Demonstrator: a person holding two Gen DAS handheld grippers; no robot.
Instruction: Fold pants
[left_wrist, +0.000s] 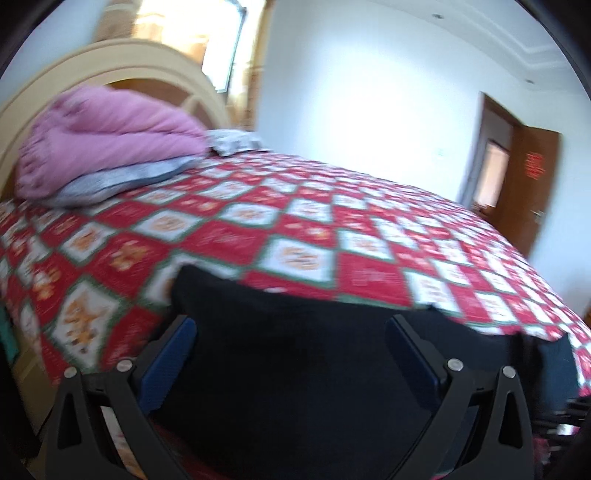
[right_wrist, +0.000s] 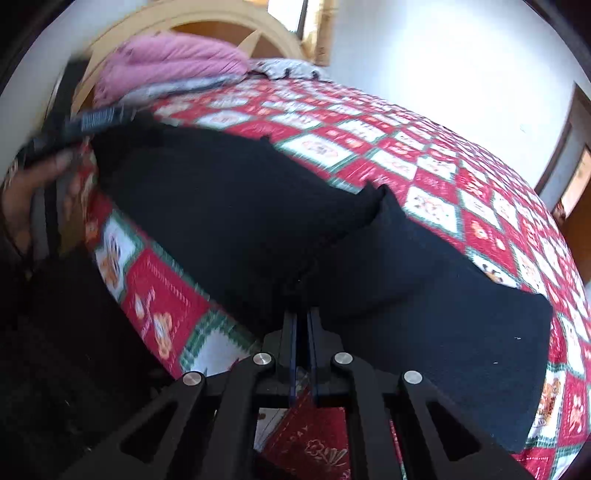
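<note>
Black pants (right_wrist: 229, 206) lie spread across the red, white and green checkered bedspread (right_wrist: 424, 162), close to the bed's near edge. My right gripper (right_wrist: 303, 314) is shut, its jaws pinching the near edge of the pants, and a fold ridge runs up from the tips. In the left wrist view the pants (left_wrist: 295, 354) fill the lower middle. My left gripper (left_wrist: 291, 325) hovers over them, open, its blue pads (left_wrist: 173, 354) wide apart and pressing on nothing. In the right wrist view, the left gripper (right_wrist: 99, 118) and the hand (right_wrist: 33, 184) holding it appear blurred at the pants' far left end.
A pink blanket (left_wrist: 107, 136) sits on a grey pillow (left_wrist: 122, 181) by the cream headboard (left_wrist: 122, 62). A brown door (left_wrist: 532, 184) stands open at the right, beside the white wall. The bed's near edge drops to a dark floor (right_wrist: 66, 350) at lower left.
</note>
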